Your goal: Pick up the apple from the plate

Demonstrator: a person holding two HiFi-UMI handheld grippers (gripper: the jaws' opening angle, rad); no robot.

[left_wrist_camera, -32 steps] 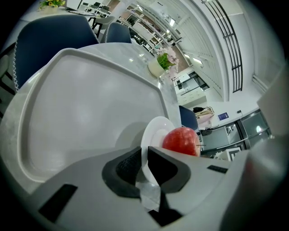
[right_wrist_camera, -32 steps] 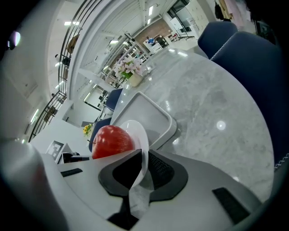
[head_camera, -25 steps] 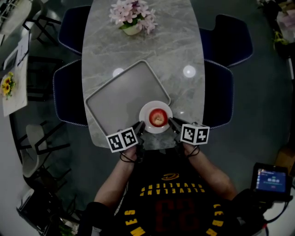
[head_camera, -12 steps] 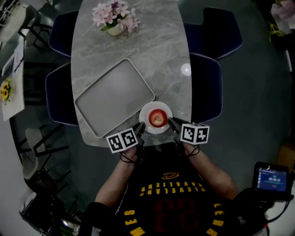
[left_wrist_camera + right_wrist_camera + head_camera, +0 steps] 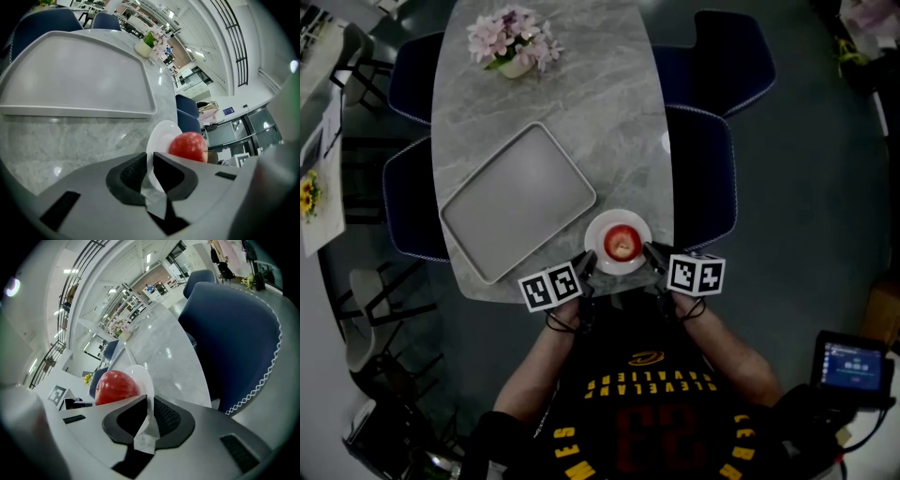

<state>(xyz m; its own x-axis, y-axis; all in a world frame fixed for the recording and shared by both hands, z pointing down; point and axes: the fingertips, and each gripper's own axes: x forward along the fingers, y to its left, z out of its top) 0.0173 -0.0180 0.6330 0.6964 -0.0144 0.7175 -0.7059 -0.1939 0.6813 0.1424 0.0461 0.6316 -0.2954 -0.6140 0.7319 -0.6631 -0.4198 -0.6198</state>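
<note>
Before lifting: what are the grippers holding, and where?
The plate, by its rim: left gripper at its left edge, right gripper at its right. The apple is untouched.

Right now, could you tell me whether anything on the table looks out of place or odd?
Both the left gripper and the right gripper are shut on opposite rims of the white plate, not on the apple. The grey tray lies at an angle to the table.

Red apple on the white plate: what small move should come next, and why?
Probably open the right gripper and let go of the round white plate's rim. Both it and the left gripper are shut on that rim, and neither touches the red apple.
</note>
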